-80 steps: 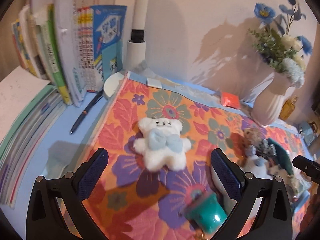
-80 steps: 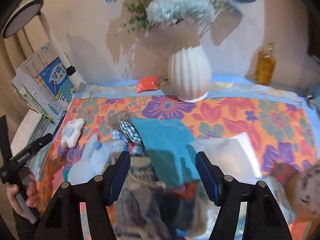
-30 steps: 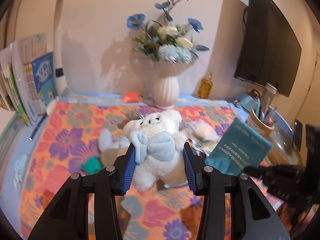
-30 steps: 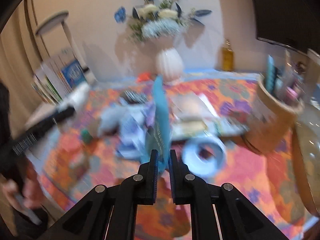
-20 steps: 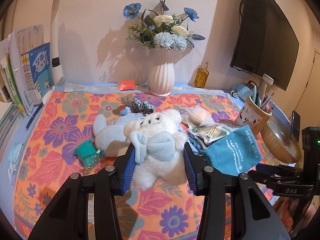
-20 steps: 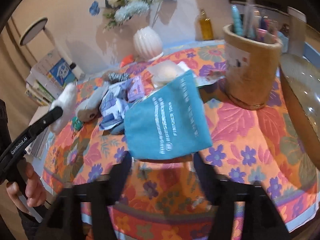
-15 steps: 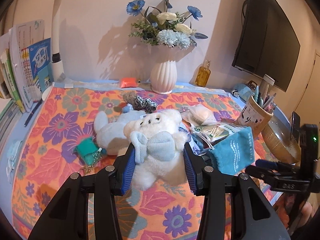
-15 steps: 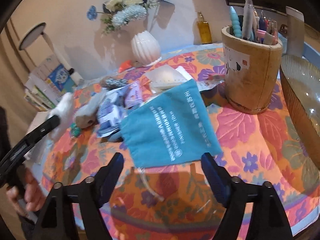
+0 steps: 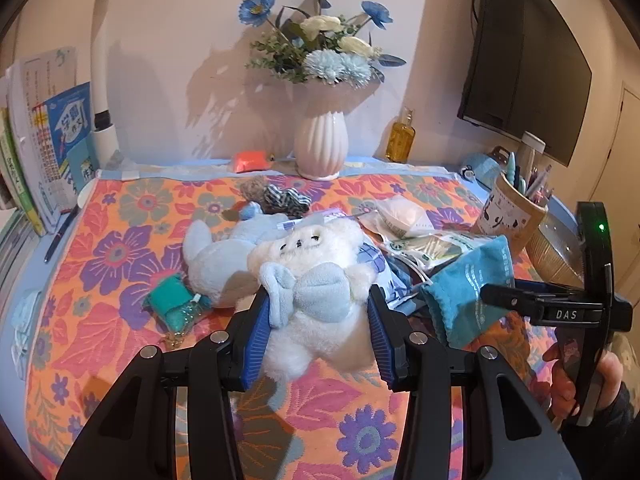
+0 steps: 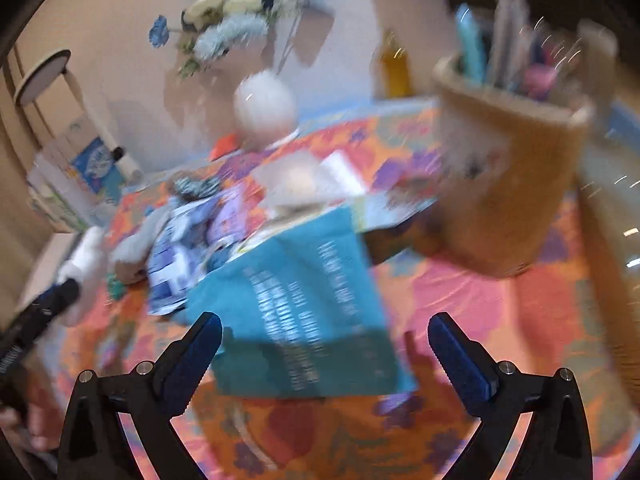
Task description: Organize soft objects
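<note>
Blur: right wrist view smeared; teal pouch [image 10: 308, 312] lettering unreadable.
Left gripper [image 9: 318, 322]: clamped on fluffy white bear [image 9: 316, 292], above floral tabletop [image 9: 120, 248].
Right gripper [image 10: 324, 344]: jaws just opened wide, empty; velvety pouch lies flat between them.
Hidden: blue plush [image 9: 224, 256] partly behind bear.

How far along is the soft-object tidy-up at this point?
Early to middle. Done: the teal pouch lies on the floral cloth, and the right claw, whose jaws have just been opening, holds nothing. In hand: the left claw grips the white bear. Left: the blue plush, the scrunchies and the packets are loose on the cloth.
</note>
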`<state>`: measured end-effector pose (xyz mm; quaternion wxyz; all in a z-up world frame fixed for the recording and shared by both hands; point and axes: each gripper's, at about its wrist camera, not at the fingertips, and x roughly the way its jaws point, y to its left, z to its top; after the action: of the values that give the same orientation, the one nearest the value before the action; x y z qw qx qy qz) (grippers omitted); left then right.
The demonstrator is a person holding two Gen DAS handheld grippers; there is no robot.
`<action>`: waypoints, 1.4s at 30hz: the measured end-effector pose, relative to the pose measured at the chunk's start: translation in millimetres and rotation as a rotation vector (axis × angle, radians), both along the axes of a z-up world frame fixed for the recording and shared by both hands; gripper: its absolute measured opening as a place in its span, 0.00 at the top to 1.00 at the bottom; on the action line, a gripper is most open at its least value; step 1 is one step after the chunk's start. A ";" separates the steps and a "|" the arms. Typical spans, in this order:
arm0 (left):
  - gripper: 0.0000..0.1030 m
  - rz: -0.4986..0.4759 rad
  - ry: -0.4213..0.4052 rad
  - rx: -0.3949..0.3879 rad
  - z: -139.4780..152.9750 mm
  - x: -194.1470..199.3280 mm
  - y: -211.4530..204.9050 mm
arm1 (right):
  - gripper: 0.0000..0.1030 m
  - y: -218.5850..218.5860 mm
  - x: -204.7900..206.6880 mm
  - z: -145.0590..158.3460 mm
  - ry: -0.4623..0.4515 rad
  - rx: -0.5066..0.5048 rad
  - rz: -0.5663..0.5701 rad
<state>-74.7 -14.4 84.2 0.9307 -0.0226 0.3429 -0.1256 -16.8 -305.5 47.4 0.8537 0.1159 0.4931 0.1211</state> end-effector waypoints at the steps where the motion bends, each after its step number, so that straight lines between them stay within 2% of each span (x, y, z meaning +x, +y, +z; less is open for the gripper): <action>1: 0.59 -0.002 0.001 0.002 -0.9 -0.1 -0.5 | 0.00 6.7 -1.2 0.5 -0.002 0.002 0.025; 7: 0.59 0.006 0.023 -0.004 -8.3 3.9 2.0 | 0.00 61.2 -24.9 13.9 -0.081 -0.171 0.089; 13: 0.59 0.021 0.034 -0.010 -12.3 1.8 8.9 | 0.00 111.8 -25.6 -7.0 -0.091 -0.434 0.134; 15: 0.59 0.023 0.032 -0.008 -11.5 0.1 10.6 | 0.07 113.3 -23.8 -11.2 -0.097 -0.484 0.112; 17: 0.59 0.023 0.030 -0.007 -9.7 -0.6 11.8 | 0.37 106.7 -18.7 -13.5 -0.085 -0.470 0.095; 18: 0.59 0.022 0.029 -0.006 -8.5 -1.0 11.6 | 0.40 101.4 -15.7 -14.5 -0.068 -0.441 0.096; 20: 0.59 0.018 0.023 -0.003 -5.7 -1.8 9.7 | 0.56 90.3 -15.6 -11.0 -0.065 -0.359 0.102; 21: 0.59 0.014 0.019 -0.002 -3.6 -2.7 7.3 | 0.60 88.0 -17.5 -8.5 -0.066 -0.338 0.106; 23: 0.59 0.004 0.013 0.000 -0.4 -4.0 2.6 | 0.83 83.8 -21.7 -2.4 -0.069 -0.292 0.119; 27: 0.59 -0.033 -0.010 0.017 8.0 -9.0 -15.3 | 0.84 76.0 -35.5 16.0 -0.106 -0.251 0.109; 34: 0.59 -0.112 -0.033 0.044 20.4 -19.0 -54.4 | 0.85 27.5 -57.9 55.2 -0.149 -0.064 0.041; 37: 0.59 -0.152 -0.060 0.061 27.3 -24.4 -76.4 | 0.85 2.8 -70.8 72.9 -0.184 -0.052 -0.008; 40: 0.59 -0.165 -0.070 0.064 31.6 -24.8 -90.1 | 0.84 -8.8 -73.5 71.6 -0.162 -0.046 0.024; 42: 0.59 -0.164 -0.060 0.052 30.7 -23.5 -90.9 | 0.69 -3.6 -71.3 61.7 -0.115 -0.044 0.072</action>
<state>-98.2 -105.4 114.9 0.9273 0.0333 0.3188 -0.1933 -88.1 -309.0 109.1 0.8780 0.0722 0.4498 0.1473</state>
